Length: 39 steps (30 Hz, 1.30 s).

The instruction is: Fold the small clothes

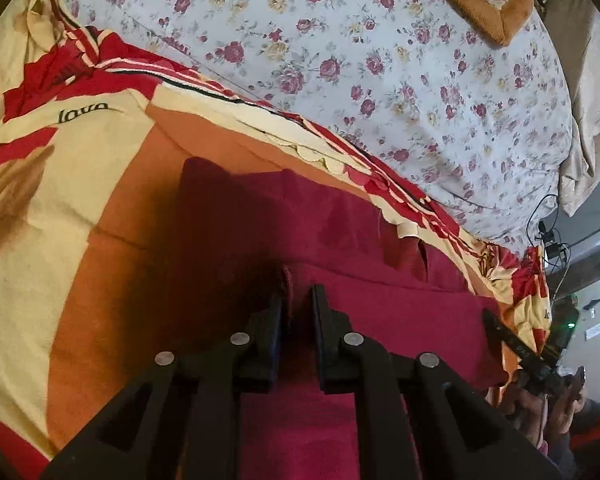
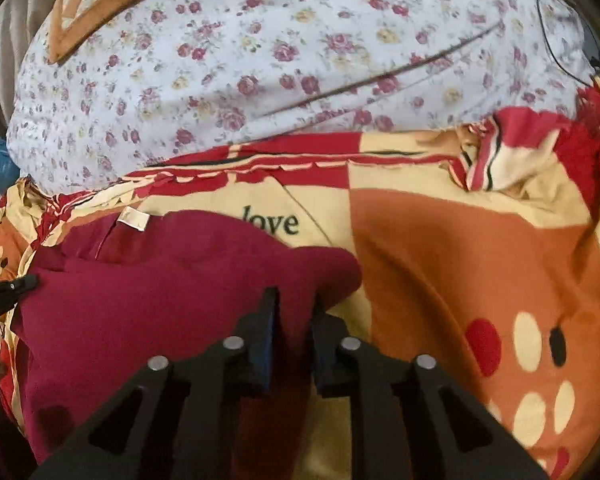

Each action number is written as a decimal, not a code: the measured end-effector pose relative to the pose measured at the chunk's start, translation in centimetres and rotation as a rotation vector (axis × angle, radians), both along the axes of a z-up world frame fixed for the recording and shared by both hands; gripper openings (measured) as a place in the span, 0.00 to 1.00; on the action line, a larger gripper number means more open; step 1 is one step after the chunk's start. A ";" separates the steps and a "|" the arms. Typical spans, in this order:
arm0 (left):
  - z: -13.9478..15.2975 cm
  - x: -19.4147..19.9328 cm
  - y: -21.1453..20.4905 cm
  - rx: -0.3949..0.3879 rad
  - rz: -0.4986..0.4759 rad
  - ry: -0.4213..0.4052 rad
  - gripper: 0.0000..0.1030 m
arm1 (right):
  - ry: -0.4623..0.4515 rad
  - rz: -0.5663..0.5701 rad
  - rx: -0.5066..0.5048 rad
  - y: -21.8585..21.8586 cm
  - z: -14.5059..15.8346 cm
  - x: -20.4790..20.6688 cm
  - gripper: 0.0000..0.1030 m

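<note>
Bed covered by a white floral sheet [image 1: 380, 80], filling the left-wrist view from 11 to 3 o'clock. Over it, toward 9 o'clock, a patchwork blanket [image 1: 40, 220] in orange, cream and red, printed "love". At 1 o'clock, a brown-edged checked cushion [image 1: 496, 0] lying on the sheet.

On the blanket, spread from centre to 5 o'clock of the left-wrist view, the dark red garment [image 1: 380, 300]; in the right-wrist view lying from centre out to 8 o'clock, with a small white label [image 2: 134, 219] near its far edge at 10 o'clock.

Left gripper [image 1: 298, 300] at 6 o'clock, closed tight on a pinched ridge of the red garment standing up between the pads. Tip also seen at 9 o'clock in the right-wrist view, at the garment's edge.

Right gripper [image 2: 296, 304] at 6 o'clock of its own view, narrowly parted, with a fold of the garment's near edge between the fingers; pressed or merely surrounded, cannot tell.
</note>
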<state>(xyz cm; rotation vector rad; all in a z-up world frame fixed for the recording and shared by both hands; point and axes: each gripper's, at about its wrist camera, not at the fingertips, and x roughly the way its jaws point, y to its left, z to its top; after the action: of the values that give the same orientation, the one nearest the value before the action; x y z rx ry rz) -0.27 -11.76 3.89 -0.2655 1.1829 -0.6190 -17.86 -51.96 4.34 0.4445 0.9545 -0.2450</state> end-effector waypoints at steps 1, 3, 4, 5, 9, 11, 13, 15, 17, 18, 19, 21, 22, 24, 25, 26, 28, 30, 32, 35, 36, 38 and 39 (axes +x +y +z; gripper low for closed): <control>0.2 -0.2 0.2 -0.004 0.002 -0.008 0.06 | -0.013 -0.021 -0.003 -0.1 0.6 -0.4 0.34; 1.0 -0.5 0.7 0.019 0.017 -0.039 0.13 | -0.046 -0.056 -0.001 -0.4 2.1 -1.6 0.52; 1.5 -0.6 0.9 0.031 0.023 -0.056 0.14 | -0.058 -0.049 0.008 -0.3 2.7 -2.1 0.52; 1.9 -0.7 1.1 0.031 0.025 -0.070 0.15 | -0.060 -0.021 0.018 0.1 3.3 -2.6 0.52; 3.3 -1.9 1.2 0.016 0.024 -0.128 0.18 | -0.020 0.104 0.000 2.8 3.8 -3.6 0.52; 3.3 -2.7 0.5 0.041 0.006 -0.159 0.18 | 0.022 0.143 -0.046 4.5 3.1 -3.8 0.52; 2.8 -3.5 -0.3 0.081 -0.018 -0.181 0.18 | 0.068 0.150 -0.112 5.4 2.1 -3.9 0.52; 1.4 -3.9 -1.2 0.142 -0.030 -0.172 0.18 | 0.127 0.139 -0.168 5.6 0.4 -3.8 0.58; -0.4 -4.1 -1.8 0.207 -0.031 -0.158 0.18 | 0.106 0.104 -0.131 5.1 0.3 -4.1 0.60; -0.7 -4.4 -1.8 0.211 -0.026 -0.173 0.18 | 0.105 0.095 -0.112 4.9 0.4 -4.3 0.60; -0.6 -4.8 -1.7 0.207 -0.015 -0.202 0.18 | 0.101 0.086 -0.094 4.7 0.7 -4.5 0.60; -0.5 -5.3 -1.8 0.223 -0.015 -0.213 0.18 | 0.098 0.085 -0.087 4.7 1.2 -5.0 0.60; -0.4 -5.4 -1.8 0.227 -0.014 -0.214 0.18 | 0.097 0.087 -0.082 4.8 1.5 -5.3 0.60; -0.1 -5.7 -1.6 0.227 -0.011 -0.213 0.18 | 0.082 0.091 -0.060 4.9 2.1 -5.9 0.60; 0.0 -5.7 -1.5 0.225 -0.010 -0.211 0.18 | 0.071 0.094 -0.039 4.9 2.3 -6.1 0.60; 0.1 -5.8 -1.4 0.222 -0.009 -0.208 0.18 | 0.061 0.096 -0.011 4.9 2.4 -6.4 0.60; 0.3 -6.0 -1.1 0.214 -0.002 -0.204 0.18 | 0.065 0.086 0.013 5.1 2.3 -6.7 0.60; 0.6 -6.2 -0.9 0.209 0.003 -0.203 0.18 | 0.073 0.080 0.031 5.2 1.9 -6.7 0.60; 0.9 -6.6 -0.7 0.209 0.002 -0.208 0.18 | 0.081 0.076 0.052 5.4 1.4 -6.7 0.60; 1.2 -7.0 -0.6 0.227 -0.003 -0.225 0.18 | 0.082 0.059 0.078 5.4 0.9 -6.6 0.60; 1.3 -7.1 -0.6 0.233 -0.005 -0.231 0.18 | 0.080 0.053 0.080 5.4 0.9 -6.6 0.61; 1.4 -7.4 -0.7 0.238 -0.006 -0.234 0.18 | 0.082 0.042 0.082 5.5 0.8 -6.4 0.61; 1.4 -7.4 -0.6 0.237 -0.006 -0.234 0.18 | 0.084 0.042 0.081 5.5 0.8 -6.4 0.62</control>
<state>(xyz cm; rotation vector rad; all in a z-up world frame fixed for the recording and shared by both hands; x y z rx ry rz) -7.66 -12.41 5.28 0.0119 1.0198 -0.4943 -24.24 -46.49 5.16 0.4907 1.0577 -0.1892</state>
